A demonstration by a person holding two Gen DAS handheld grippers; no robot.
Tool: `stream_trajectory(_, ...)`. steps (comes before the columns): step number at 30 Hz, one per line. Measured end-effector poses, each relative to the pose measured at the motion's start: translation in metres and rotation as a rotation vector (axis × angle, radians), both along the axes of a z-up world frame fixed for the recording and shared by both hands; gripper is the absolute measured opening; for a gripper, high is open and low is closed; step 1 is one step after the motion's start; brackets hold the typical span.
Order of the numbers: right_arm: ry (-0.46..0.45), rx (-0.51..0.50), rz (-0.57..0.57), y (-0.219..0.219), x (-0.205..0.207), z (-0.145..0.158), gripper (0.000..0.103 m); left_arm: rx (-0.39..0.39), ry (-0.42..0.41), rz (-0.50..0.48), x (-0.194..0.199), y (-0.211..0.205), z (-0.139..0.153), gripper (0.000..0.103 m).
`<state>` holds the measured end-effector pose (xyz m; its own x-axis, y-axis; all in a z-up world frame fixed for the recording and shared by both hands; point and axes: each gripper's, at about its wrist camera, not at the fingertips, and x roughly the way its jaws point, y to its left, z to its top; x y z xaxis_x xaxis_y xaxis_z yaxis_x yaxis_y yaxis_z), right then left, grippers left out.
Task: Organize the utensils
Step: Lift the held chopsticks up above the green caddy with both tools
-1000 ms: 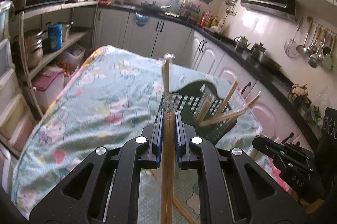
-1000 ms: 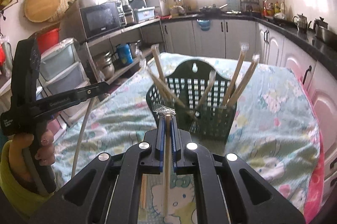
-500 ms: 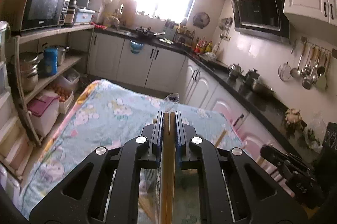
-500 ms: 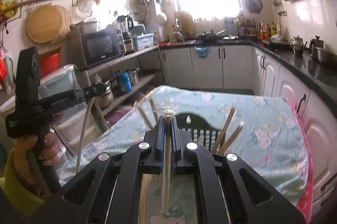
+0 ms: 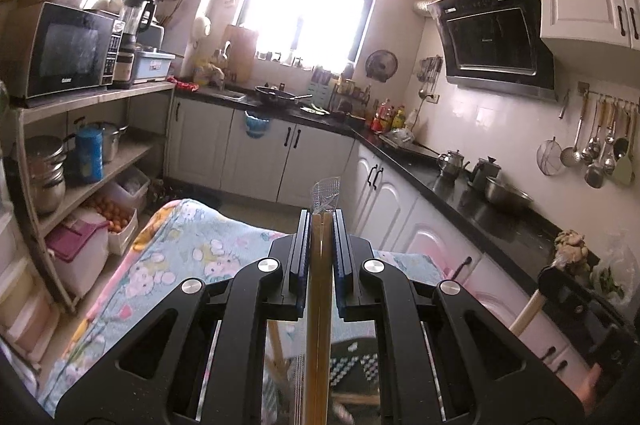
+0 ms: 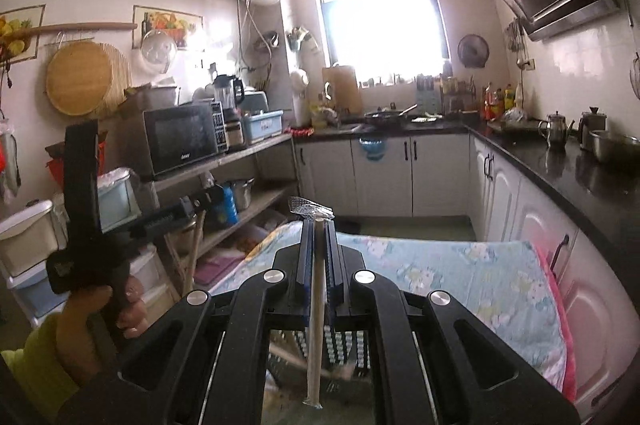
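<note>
My left gripper is shut on a pair of wooden chopsticks in a clear wrapper, whose end sticks out past the fingertips. My right gripper is shut on another wrapped chopstick pair. Both are held high over the table. The dark green utensil basket shows only in part below, between the finger arms, with chopsticks in it; in the right wrist view the basket is likewise mostly hidden. That view also shows the left gripper, held by a hand at the left.
A floral cloth covers the table. Open shelves with a microwave, pots and storage boxes stand to the left. White cabinets under a black counter run along the back and right. Ladles hang on the right wall.
Both grippers have risen and tilted upward, each still holding its chopsticks. The basket and table have dropped to the bottom of both views, and more of the kitchen walls shows.
</note>
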<state>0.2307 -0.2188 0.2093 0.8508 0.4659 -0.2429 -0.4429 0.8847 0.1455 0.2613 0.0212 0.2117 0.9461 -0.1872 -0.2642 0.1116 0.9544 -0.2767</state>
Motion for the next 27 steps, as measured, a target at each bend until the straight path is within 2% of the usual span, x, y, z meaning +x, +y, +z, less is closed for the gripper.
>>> stream_trajectory(6, -0.019, 0.002, -0.019, 0.002, 0.018, -0.001, 0.006, 0.019, -0.029, 0.013, 0.019, -0.009, -0.005, 0.005)
stream_trajectory(14, 0.006, 0.004, -0.031, 0.009, 0.04, -0.021, 0.006, 0.01, -0.078, 0.022, 0.039, -0.013, -0.018, 0.005)
stream_trajectory(20, -0.011, 0.006, -0.037, 0.015, 0.049, -0.033, 0.006, -0.011, -0.101, 0.013, 0.053, -0.013, -0.032, 0.005)
stream_trajectory(27, -0.008, 0.01, -0.042, 0.018, 0.061, -0.049, 0.006, 0.017, -0.125, 0.006, 0.064, -0.023, -0.048, 0.005)
